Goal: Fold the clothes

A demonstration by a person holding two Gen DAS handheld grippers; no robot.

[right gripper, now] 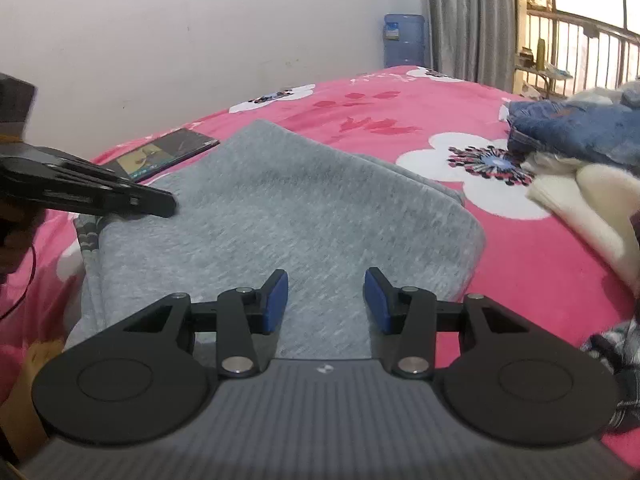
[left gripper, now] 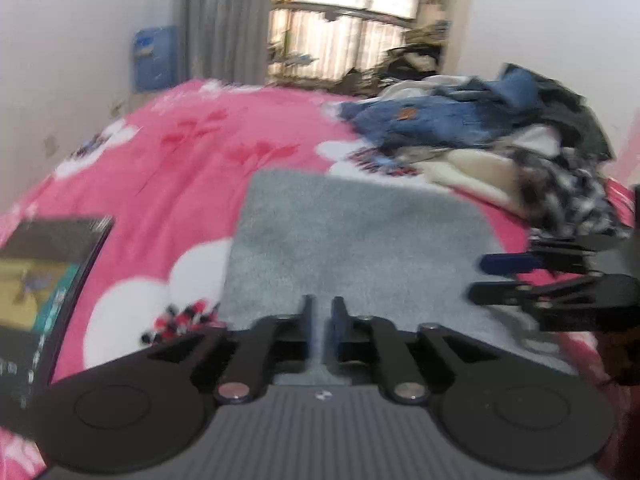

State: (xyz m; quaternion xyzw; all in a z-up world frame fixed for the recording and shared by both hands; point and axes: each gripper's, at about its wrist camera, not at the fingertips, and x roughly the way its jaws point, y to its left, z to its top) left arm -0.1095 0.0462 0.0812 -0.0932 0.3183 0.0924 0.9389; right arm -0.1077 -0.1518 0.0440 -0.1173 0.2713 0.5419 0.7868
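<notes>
A grey folded garment (left gripper: 360, 232) (right gripper: 280, 208) lies flat on the pink flowered bedspread (left gripper: 180, 168) (right gripper: 400, 120). My left gripper (left gripper: 323, 304) (right gripper: 170, 205) sits at the garment's near-left edge, jaws almost together with grey fabric showing in the narrow gap. In the right wrist view a small ridge of cloth rises to its underside. My right gripper (right gripper: 326, 292) (left gripper: 478, 278) hovers open over the garment's near edge, nothing between its blue pads. The left wrist view is blurred.
A pile of unfolded clothes (left gripper: 500, 140) (right gripper: 580, 136), with denim, cream and checked pieces, fills the bed's right side. A dark flat tablet or book (left gripper: 40, 280) (right gripper: 168, 152) lies left of the garment. A blue water jug (left gripper: 154, 58) (right gripper: 404, 40) stands by the wall.
</notes>
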